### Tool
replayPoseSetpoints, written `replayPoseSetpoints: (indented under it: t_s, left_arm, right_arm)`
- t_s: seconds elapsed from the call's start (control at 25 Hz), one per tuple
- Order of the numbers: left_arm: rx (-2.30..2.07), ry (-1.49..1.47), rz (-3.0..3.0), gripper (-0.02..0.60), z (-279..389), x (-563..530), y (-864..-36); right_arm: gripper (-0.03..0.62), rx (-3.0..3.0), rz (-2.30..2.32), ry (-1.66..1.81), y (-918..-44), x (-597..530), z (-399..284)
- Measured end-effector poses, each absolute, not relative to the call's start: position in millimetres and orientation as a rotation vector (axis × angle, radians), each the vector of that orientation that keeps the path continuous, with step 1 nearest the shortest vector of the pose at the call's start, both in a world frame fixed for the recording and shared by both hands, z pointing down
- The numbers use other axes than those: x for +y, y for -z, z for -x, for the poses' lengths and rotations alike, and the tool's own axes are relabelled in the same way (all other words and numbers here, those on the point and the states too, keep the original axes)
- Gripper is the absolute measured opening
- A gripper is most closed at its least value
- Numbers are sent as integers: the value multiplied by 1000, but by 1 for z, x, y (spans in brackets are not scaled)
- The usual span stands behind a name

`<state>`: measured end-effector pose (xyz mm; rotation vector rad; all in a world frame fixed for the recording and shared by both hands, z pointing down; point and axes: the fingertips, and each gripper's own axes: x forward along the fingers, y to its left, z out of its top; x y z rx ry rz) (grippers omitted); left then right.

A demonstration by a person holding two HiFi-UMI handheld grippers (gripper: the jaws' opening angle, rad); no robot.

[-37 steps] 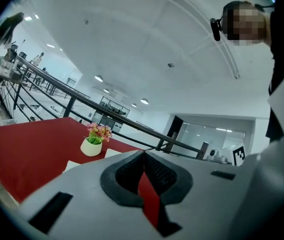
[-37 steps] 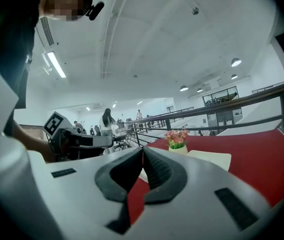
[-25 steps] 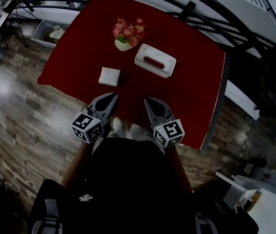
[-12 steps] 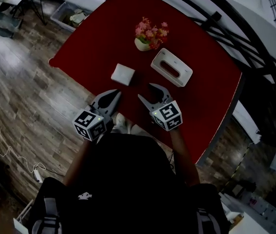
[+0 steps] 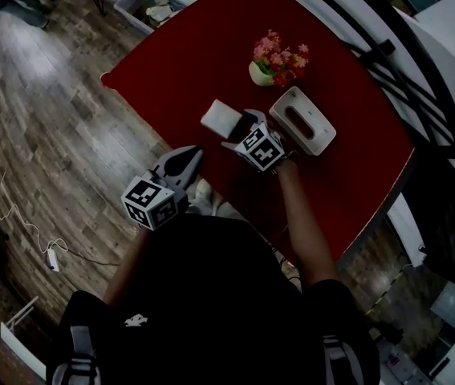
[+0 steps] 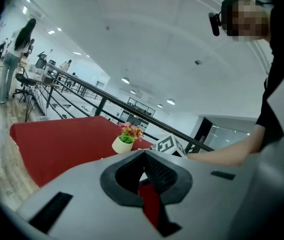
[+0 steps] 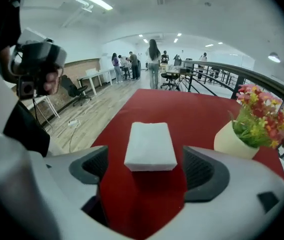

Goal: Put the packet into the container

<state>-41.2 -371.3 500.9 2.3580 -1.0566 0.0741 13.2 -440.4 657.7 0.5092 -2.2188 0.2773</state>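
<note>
Red worktop, smooth matte cloth, rounded corner at the upper left of the head view, over wood-plank floor.

Packet: white, soft, pillow-shaped rectangle, lying flat near the centre of the frame; in the right gripper view it sits mid-frame with a blunt near end.

Container: white rectangular box with rounded corners and an oblong slot on top, right of the packet and apart from it.

Flower pot: cream, round, pink and red blooms, above the container.

Right gripper: jaws have just been opening and stand wide; the packet lies in line with the gap, ribbed dark pads clear of it.

Left gripper: at the worktop's lower edge, jaws closed together.
</note>
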Motion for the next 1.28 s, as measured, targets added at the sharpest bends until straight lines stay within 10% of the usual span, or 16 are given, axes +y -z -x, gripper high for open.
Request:
replayPoseSetpoints:
  t_s: [1.28]
  left_arm:
    - [-1178, -40, -2304, 9, 69, -362, -497]
  right_arm:
    - [425, -2048, -426, -246, -698, -452, 1]
